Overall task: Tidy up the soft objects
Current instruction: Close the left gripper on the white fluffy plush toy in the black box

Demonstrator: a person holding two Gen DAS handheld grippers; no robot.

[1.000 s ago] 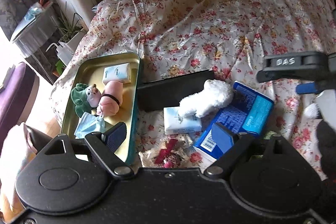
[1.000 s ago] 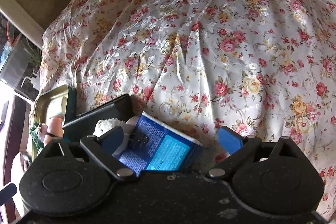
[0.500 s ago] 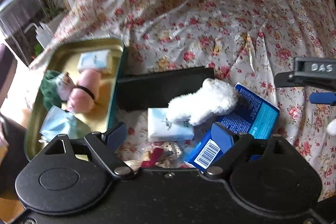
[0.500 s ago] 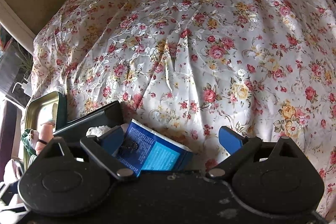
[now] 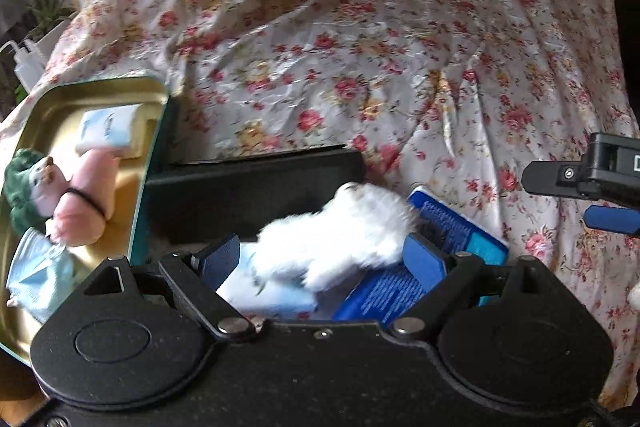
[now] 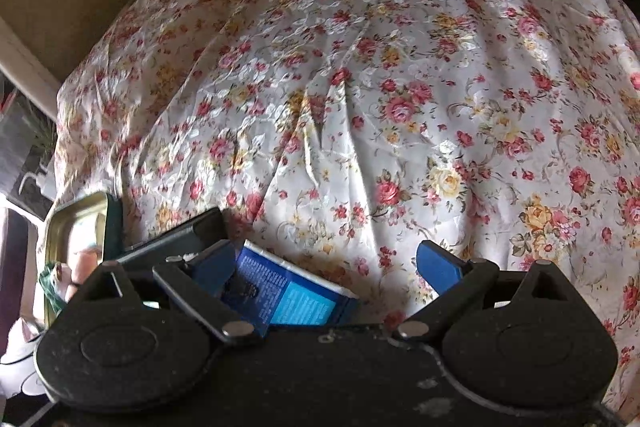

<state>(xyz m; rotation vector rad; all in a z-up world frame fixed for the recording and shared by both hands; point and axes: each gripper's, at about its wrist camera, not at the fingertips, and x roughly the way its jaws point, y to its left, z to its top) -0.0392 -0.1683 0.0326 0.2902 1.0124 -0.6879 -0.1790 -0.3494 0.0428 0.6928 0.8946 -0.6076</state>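
1. The bed [image 5: 400,27], under its floral sheet, carried everything; the clutter lay near its 6 o'clock edge in the left wrist view.
2. The gold tray [image 5: 100,95] sat at 9 o'clock and already held a pink doll [image 5: 86,203], a tissue pack and a pale blue cloth, so I judged it the drop point.
3. A black case [image 5: 256,191] lay between the tray and the loose items.
4. The blue box [image 5: 460,231] rested at 4 o'clock, partly under the toy.
5. The white plush toy [image 5: 340,231] lay across a second tissue pack [image 5: 272,291] and the box.
6. The left claw [image 5: 324,259] stood wide open with the toy between its pads (not yet pinched). It should close on the plush body alone, clear of the pack beneath.
7. The right claw [image 6: 326,267] hung open over the box, holding nothing.
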